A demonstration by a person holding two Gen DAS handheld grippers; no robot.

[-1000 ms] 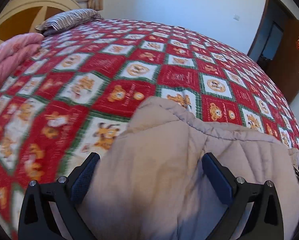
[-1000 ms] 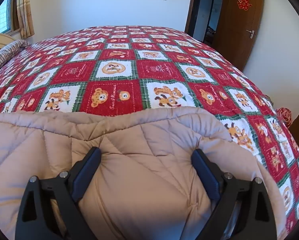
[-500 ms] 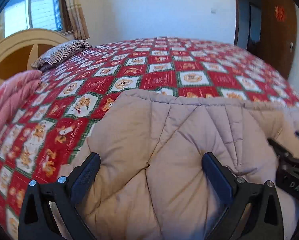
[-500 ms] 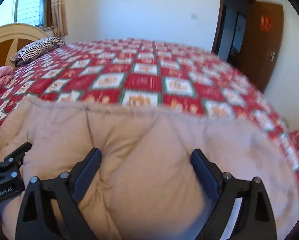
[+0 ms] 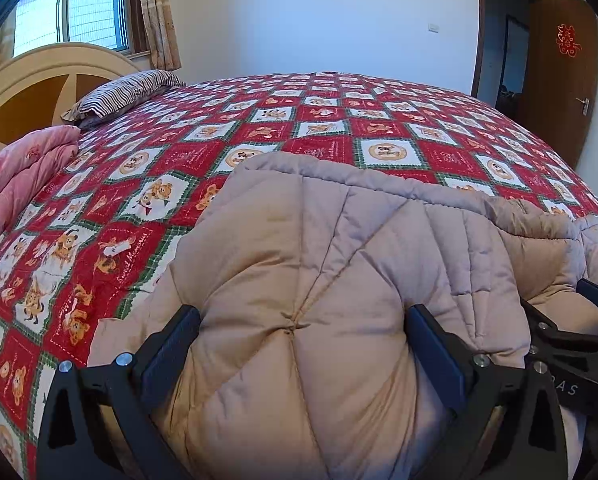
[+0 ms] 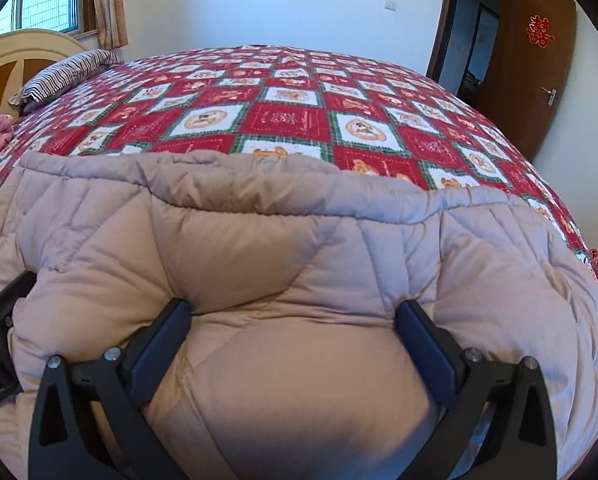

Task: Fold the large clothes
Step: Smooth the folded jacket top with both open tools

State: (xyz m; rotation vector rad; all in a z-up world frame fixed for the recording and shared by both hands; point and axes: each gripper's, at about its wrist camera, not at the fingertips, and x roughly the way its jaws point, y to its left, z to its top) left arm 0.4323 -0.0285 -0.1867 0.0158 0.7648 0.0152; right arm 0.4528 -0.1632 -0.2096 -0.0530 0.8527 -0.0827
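Item: padded beige coat (image 5: 307, 264), bulky and quilted, lying on the near part of the bed (image 5: 339, 128), its far hem across the patterned bedspread.

Position: the padding bulges up between the fingers of both tools. Left hand-held gripper (image 5: 299, 344) stands spread wide, fingers sunk in the fabric at either side. Right hand-held gripper (image 6: 295, 336) likewise stands wide apart, its jaws having just been opening, cloth between them; neither visibly clamps.

Risks: puffy filling likely springs back, undoing the fold; slick fabric may slip from a shallow bite; the two tools sit close, so they could knock together.

Surroundings: pink quilt (image 5: 23, 176) and striped pillow (image 5: 119, 92), well apart.
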